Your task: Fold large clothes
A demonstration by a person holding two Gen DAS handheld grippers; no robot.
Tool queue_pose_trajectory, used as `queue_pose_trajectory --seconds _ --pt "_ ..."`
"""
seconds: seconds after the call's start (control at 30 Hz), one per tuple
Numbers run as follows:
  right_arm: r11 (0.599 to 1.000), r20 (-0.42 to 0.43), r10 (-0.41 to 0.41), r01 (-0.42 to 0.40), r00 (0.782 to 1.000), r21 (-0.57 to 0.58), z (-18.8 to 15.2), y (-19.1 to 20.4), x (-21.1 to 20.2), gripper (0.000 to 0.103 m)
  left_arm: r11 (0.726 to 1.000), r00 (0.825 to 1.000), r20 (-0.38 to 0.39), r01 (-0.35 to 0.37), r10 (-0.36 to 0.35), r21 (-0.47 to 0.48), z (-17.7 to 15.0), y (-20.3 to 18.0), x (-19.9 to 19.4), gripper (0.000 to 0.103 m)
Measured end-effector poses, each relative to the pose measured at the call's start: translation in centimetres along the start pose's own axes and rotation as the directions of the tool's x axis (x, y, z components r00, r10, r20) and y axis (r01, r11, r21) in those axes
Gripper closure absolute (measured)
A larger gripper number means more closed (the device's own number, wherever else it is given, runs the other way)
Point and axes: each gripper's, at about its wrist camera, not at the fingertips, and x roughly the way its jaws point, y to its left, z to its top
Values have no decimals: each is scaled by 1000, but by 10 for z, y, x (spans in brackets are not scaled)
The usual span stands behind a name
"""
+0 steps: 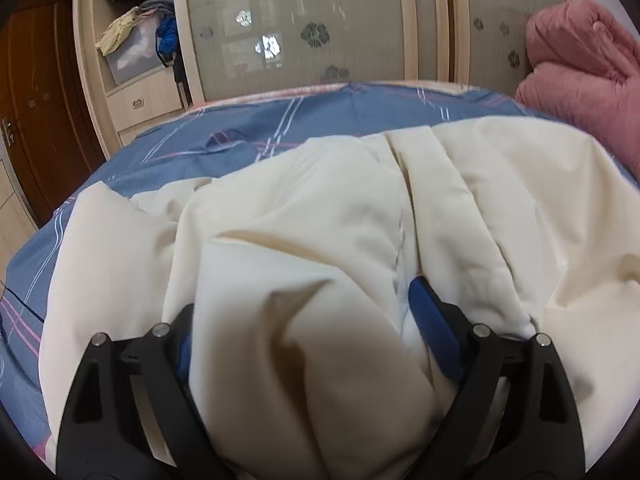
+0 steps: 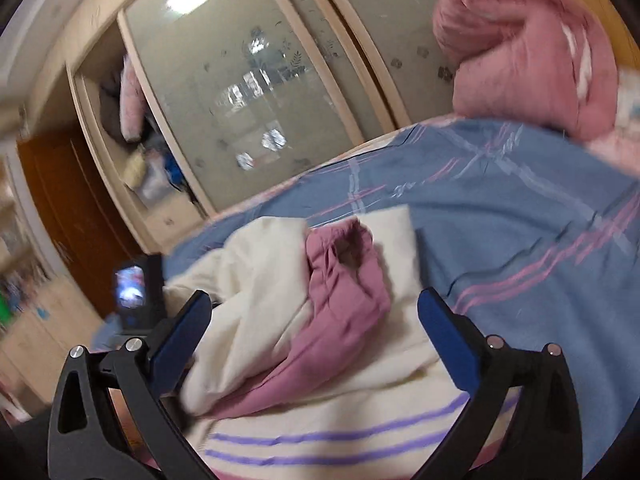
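Observation:
A large cream garment (image 1: 320, 208) lies crumpled on the blue plaid bed sheet (image 1: 248, 128). In the left wrist view a thick fold of it bulges up between my left gripper's (image 1: 308, 300) wide-spread blue-padded fingers (image 1: 434, 320); the left finger is mostly hidden by cloth. In the right wrist view the cream garment (image 2: 256, 280) shows a mauve-pink lining or collar (image 2: 344, 284) and purple stripes (image 2: 320, 436) near the camera. My right gripper (image 2: 312, 312) is open, its fingers on either side of the pink part, above the cloth.
A rolled pink quilt (image 1: 580, 68) (image 2: 528, 48) sits at the far right of the bed. Behind the bed stands a wardrobe with frosted sliding doors (image 1: 304, 28) and an open shelf of clothes (image 1: 140, 20). A brown door (image 1: 36, 100) is on the left.

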Motion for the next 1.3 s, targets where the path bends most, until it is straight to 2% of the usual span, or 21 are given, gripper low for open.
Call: queue_pose_trajectory --seconds 0.13,0.2,0.23,0.3,0.37,0.4,0.43,0.47,0.6,0.73,0.87,0.93,0.97,1.0,1.07,1.13,1.23,1.27,1.3 --pt "995 75 -56 62 996 -75 43 35 34 1 1000 1000 12 -7 7 4 -1 -1 -2 12" --pt "990 64 -73 80 995 -113 59 51 66 1 1000 1000 25 -14 14 6 -2 0 -5 12" --pt "988 26 -77 80 997 -130 62 54 89 1 1000 1000 25 -11 11 4 -3 -1 -5 12" --pt "973 -70 -151 136 986 -187 51 47 137 1 1000 1000 24 -4 4 -2 -3 -1 -4 12" --pt "945 -194 -257 204 947 -257 15 23 180 1 1000 999 36 13 -12 -19 -4 3 -6 12" --pt "956 -228 -239 188 944 -226 -9 2 192 1 999 998 55 34 -32 -34 -4 5 -9 11" --pt "967 -226 -217 179 950 -180 -12 -7 189 1 997 995 78 61 -58 -45 -5 7 -12 9" --pt "968 -214 -217 182 952 -175 -9 -7 186 1 998 996 77 57 -54 -42 -7 6 -11 9" --pt "948 -232 -272 219 934 -229 -13 0 195 1 998 997 58 43 -40 -36 -6 3 -5 9" --pt "946 -222 -278 226 934 -234 -13 -1 192 1 998 997 60 46 -43 -39 -6 3 -6 9" --pt "950 -162 -261 222 952 -221 -11 2 179 1 998 995 89 42 -38 -47 -7 4 -13 9" --pt "958 -59 -231 217 971 -187 -8 2 156 1 997 991 131 47 -38 -67 -10 9 -23 5" --pt "965 46 -207 211 977 -155 -7 0 133 1 994 985 171 54 -38 -91 -13 14 -34 2" --pt "967 111 -204 218 973 -133 -7 -2 118 1 991 978 203 71 -48 -111 -15 18 -42 2" --pt "960 276 -254 277 927 -46 -9 -9 77 1 967 951 284 180 -124 -181 -23 37 -67 2" --pt "963 361 -263 264 895 47 -8 -21 42 1 945 932 345 209 -115 -250 -32 56 -99 2" --pt "978 247 -201 179 948 109 -5 -34 -4 1 938 924 359 232 -130 -258 -55 80 -155 2" --pt "987 212 -146 126 966 103 -12 -34 -31 1 943 920 371 229 -129 -240 -67 85 -174 2" --pt "992 207 -116 102 971 75 -19 -31 -52 1 955 919 375 213 -124 -206 -87 89 -199 2"
